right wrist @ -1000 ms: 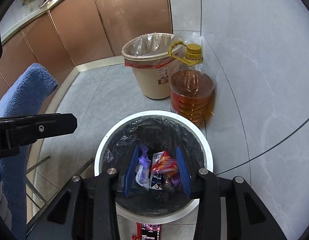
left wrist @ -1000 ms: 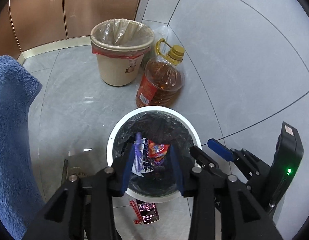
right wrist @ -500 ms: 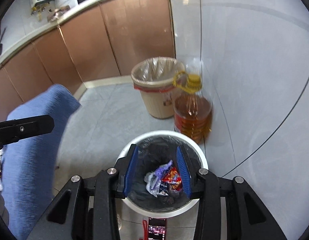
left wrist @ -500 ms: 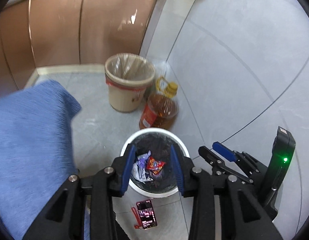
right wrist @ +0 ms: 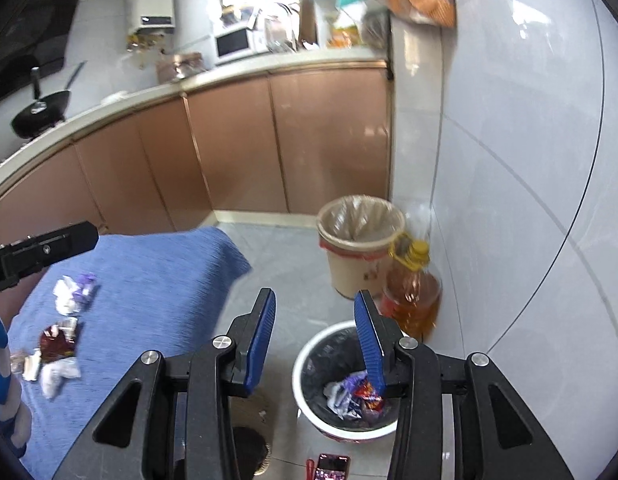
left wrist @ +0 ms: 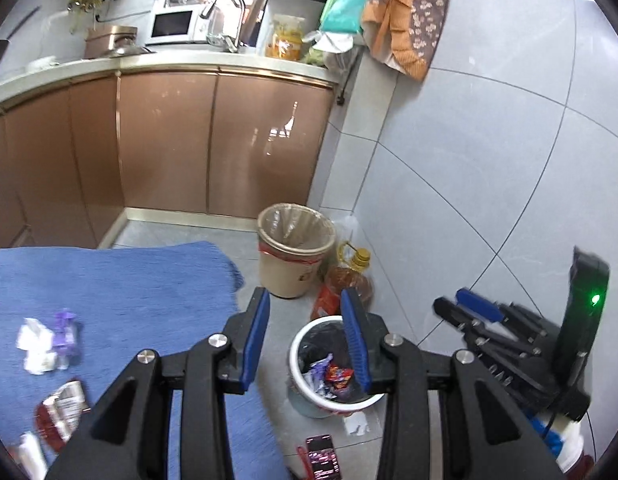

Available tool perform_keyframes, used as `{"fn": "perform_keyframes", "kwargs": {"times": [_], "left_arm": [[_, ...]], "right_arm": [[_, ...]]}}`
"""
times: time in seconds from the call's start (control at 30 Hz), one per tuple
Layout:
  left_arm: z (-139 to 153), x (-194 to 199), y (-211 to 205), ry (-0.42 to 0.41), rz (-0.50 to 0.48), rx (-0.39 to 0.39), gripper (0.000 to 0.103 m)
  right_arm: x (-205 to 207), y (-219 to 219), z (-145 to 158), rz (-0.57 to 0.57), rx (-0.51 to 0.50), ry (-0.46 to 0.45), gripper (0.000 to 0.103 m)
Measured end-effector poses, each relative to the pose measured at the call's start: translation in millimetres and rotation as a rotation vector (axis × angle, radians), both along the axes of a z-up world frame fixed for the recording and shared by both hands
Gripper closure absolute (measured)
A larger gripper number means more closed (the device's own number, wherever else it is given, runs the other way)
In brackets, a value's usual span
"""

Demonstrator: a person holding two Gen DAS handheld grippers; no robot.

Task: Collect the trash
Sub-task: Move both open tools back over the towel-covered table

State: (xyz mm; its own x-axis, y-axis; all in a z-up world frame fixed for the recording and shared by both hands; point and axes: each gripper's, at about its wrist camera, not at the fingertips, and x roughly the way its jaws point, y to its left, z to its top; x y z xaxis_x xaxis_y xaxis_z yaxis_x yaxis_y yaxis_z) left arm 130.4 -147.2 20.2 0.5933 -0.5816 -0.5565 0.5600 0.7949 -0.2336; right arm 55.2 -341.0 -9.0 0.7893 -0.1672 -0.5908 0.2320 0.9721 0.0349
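Both of your grippers are up in the air with nothing in them. Your left gripper [left wrist: 305,336] has its blue pads spread wide, and your right gripper [right wrist: 315,340] is the same, jaws apart and holding nothing.

Two bins on the floor. The white bin [right wrist: 309,352] with the black liner sits right below both grippers and has a small heap of crumpled wrappers [right wrist: 355,394] at the bottom, purple, white and red ones; they overlap, so I can't give you a count. The beige bin [right wrist: 359,252] with a clear liner stands further back near the wall corner, with one oil bottle [right wrist: 413,300] just beside it, between the two bins.

The rest of the trash is on the blue cloth [right wrist: 149,300] to your left. From the right wrist view I count roughly three clusters: a white-and-purple wrapper bunch [right wrist: 74,289], a dark red foil packet [right wrist: 57,342] nearer you, and a white crumpled piece [right wrist: 59,376] nearest. They're blurry, so treat that count as loose.

One phone [right wrist: 331,467] lies on the floor tiles near the white bin.
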Motion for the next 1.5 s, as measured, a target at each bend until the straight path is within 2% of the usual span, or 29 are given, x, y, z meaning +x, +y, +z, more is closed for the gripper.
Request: {"fn": "perform_keyframes", "kwargs": {"times": [0.27,0.37,0.5,0.6,0.73,1.2,1.5], "left_arm": [[29,-29,67,-0.062,0.080,-0.008,0.067],[38,-40,93,-0.076,0.118,-0.017,0.061],[48,-53,126,-0.098,0.163,-0.030,0.060],[55,-62,152,-0.114,0.198,-0.044,0.054],[60,-73,182,-0.140,0.252,-0.046,0.053],[34,-74,242,-0.135,0.369,-0.019,0.052],[-10,-60,284,-0.071,0.430,-0.002,0.052]], "right_arm": [[-25,46,47,0.059,-0.046,-0.079,0.061],[-33,63,61,0.086,-0.055,-0.108,0.060],[-40,86,75,0.120,-0.062,-0.140,0.060],[-44,101,83,0.147,-0.067,-0.159,0.060],[-47,120,90,0.181,-0.071,-0.176,0.059],[-30,160,78,0.279,-0.050,-0.160,0.058],[-4,184,51,0.316,-0.053,-0.096,0.058]]}}
